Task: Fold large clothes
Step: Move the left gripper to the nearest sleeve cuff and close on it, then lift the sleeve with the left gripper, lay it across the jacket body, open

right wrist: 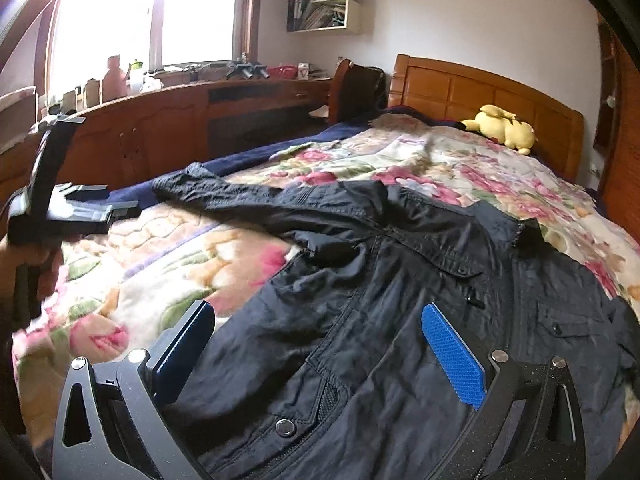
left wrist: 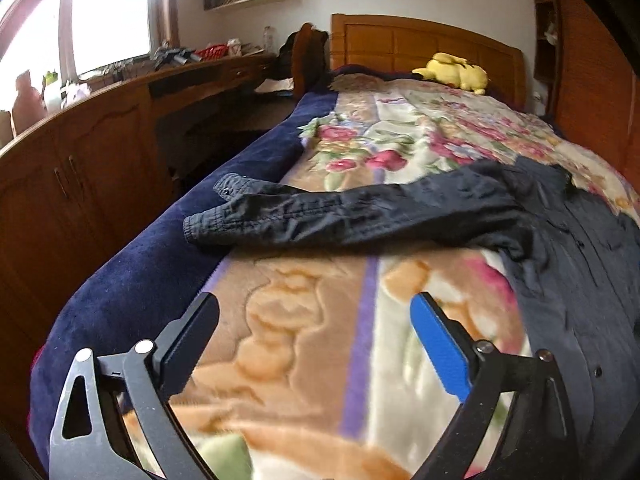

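Black jacket spread front-up on floral blanket, collar toward 1 o'clock near headboard, flattened likely for folding. One sleeve stretched flat toward 10 o'clock, cuff at navy edge of bed, ready to be folded inward. Left gripper hovers over bare blanket short of sleeve, jaws wide, nothing held. Right gripper poised above jacket hem, jaws wide, nothing pinched. Yellow plush toy lies clear at 1 o'clock.
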Tool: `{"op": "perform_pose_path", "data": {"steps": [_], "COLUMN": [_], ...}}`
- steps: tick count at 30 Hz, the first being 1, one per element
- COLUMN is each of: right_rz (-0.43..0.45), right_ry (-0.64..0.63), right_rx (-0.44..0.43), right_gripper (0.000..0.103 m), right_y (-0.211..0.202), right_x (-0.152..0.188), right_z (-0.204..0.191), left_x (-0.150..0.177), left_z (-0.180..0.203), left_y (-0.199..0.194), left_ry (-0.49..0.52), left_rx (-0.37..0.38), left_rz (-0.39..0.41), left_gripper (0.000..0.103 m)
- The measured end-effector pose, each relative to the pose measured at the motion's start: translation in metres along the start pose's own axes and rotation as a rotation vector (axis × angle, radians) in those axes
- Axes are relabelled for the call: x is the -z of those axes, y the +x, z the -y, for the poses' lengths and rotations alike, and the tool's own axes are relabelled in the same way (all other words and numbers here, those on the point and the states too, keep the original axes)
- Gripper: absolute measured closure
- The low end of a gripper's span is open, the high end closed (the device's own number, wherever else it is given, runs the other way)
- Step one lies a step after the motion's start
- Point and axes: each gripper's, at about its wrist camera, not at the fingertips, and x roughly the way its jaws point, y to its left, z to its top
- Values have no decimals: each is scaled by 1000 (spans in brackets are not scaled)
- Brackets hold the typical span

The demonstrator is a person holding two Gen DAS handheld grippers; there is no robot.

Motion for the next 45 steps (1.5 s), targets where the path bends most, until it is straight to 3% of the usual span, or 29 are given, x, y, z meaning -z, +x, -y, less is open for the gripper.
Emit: {"op": "perform_pose_path", "data": {"steps": [8,15,25,26,32,35,36,45], "right_rz": [1,-10,-26,-26,-25,-25,-24,5], "right_ry": [43,46,29,28,29,28,29,39], "right_rx": [-38,-43,-56,-56,-58,-59,-59,-32], "right_gripper": [0,0,0,0,0,0,0,0], "right_y": [-1,3,8,8,9,9,9,-5], "right_x": [1,3,7,7,8,8,8,7], "right_z": [9,5,1,0,1,1,1,7], "left_x": [-28,-42,-43,-42,-35,-40,-42,-79], "left_z": [-39,-67,-86,-87,-87,-76,-74,-5], "left_y": [42,81,123,126,128,119,116,41], "left_ry": [-80,-176,-249,-250,-254,-190,-176,-22], "left_rx": [-36,-104,-115,-112,-19,-34,-38,13], "left_rz": [-24,-34,-109,-114,-100,-66,-54,85], "left_gripper": [20,21,21,23,75,86,99,100]}}
